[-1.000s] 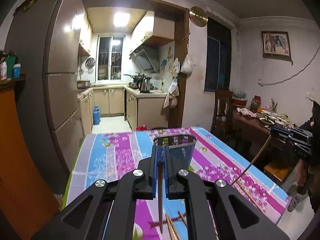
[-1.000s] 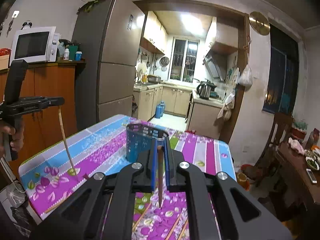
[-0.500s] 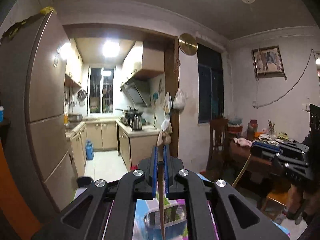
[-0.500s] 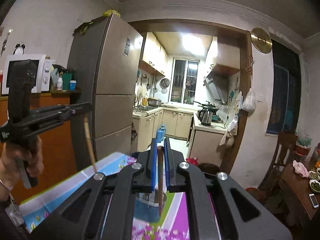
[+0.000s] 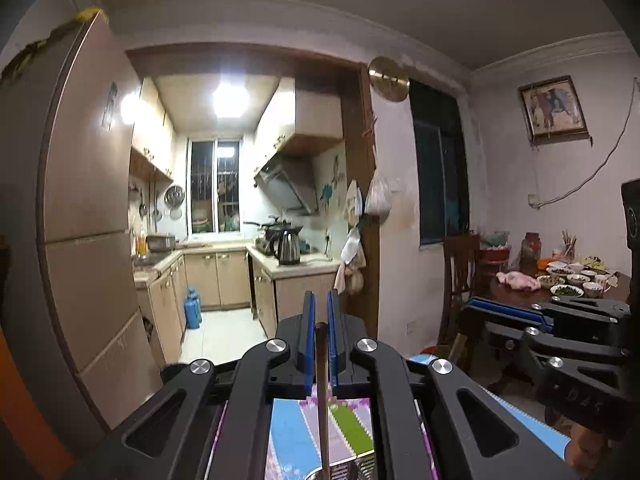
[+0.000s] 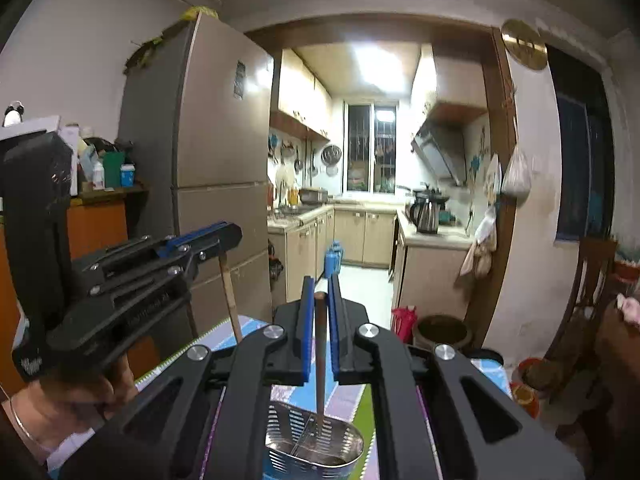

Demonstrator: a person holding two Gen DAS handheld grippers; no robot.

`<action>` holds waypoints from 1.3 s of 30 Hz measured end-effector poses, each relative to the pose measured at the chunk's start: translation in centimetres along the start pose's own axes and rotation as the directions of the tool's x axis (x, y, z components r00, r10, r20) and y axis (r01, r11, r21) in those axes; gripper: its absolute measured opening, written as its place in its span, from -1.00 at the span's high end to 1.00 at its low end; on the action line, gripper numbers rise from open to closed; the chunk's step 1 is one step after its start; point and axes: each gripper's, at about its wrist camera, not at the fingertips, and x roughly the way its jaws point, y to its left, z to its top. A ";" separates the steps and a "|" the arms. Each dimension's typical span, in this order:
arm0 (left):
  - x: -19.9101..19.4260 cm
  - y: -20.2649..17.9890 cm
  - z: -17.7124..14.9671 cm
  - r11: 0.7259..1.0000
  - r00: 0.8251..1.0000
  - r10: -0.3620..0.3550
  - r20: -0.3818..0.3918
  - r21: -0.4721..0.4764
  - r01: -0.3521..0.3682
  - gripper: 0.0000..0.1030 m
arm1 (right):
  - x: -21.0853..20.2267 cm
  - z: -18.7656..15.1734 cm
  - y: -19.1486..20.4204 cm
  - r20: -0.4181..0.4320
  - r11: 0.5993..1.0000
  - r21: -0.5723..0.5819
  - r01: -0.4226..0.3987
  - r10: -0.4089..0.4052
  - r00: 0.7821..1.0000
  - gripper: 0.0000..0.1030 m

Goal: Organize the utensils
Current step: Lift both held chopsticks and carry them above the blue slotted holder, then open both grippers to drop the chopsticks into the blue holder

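- Right below the right gripper [image 6: 319, 320], its jaws pinching a brown wooden chopstick [image 6: 319, 356], the tip hangs over the perforated steel utensil holder [image 6: 312, 446] on the striped floral tablecloth [image 6: 352, 400].
- Just beside it, the left gripper [image 5: 320, 332] is clamped on its own wooden chopstick [image 5: 322, 400], above the holder's rim.
- Delivery step, I'd say: next, lower each tip inside, then release.
- Beyond, the kitchen doorway.

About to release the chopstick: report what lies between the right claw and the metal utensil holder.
In the right wrist view, only the chopstick itself spans that stretch, hanging from the shut right claw with its tip inside the perforated utensil holder. Nothing else intervenes.
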 end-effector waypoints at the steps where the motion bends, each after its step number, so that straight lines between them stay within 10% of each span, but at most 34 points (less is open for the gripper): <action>1: 0.4 0.3 -0.8 1.000 1.000 -0.004 -0.009 -0.012 0.004 0.86 | 0.6 -0.6 0.1 -0.017 1.000 0.005 -0.001 0.001 1.000 0.90; 11: 1.6 1.9 -7.0 0.997 0.995 0.020 -0.100 -0.067 -0.027 0.85 | 2.9 -5.3 1.1 -0.121 1.000 -0.013 0.011 -0.013 0.993 0.87; 19: -6.5 3.7 -5.0 0.990 0.999 0.047 0.010 -0.136 -0.045 0.85 | -6.8 -3.2 0.4 0.008 0.998 -0.067 0.012 -0.012 1.000 0.87; 22: -13.0 4.4 -3.7 0.988 0.991 0.102 0.084 -0.121 -0.091 0.46 | -13.4 -2.8 -0.8 0.077 0.996 -0.082 0.024 -0.018 0.997 0.61; 24: -16.9 4.2 -3.5 0.989 0.985 0.121 0.120 -0.099 -0.110 0.05 | -17.7 -3.1 -1.5 0.125 0.995 -0.089 0.039 -0.028 0.992 0.06; 30: -27.9 3.0 -5.2 0.981 0.977 0.196 0.087 -0.027 -0.194 -0.70 | -29.9 -7.5 -3.3 0.132 0.987 -0.096 0.132 -0.119 0.984 -0.21; 39: -37.8 1.5 -15.2 0.953 0.950 0.282 -0.137 -0.077 -0.294 -0.92 | -36.0 -19.6 -3.5 -0.093 0.961 -0.025 0.277 -0.278 0.956 -0.23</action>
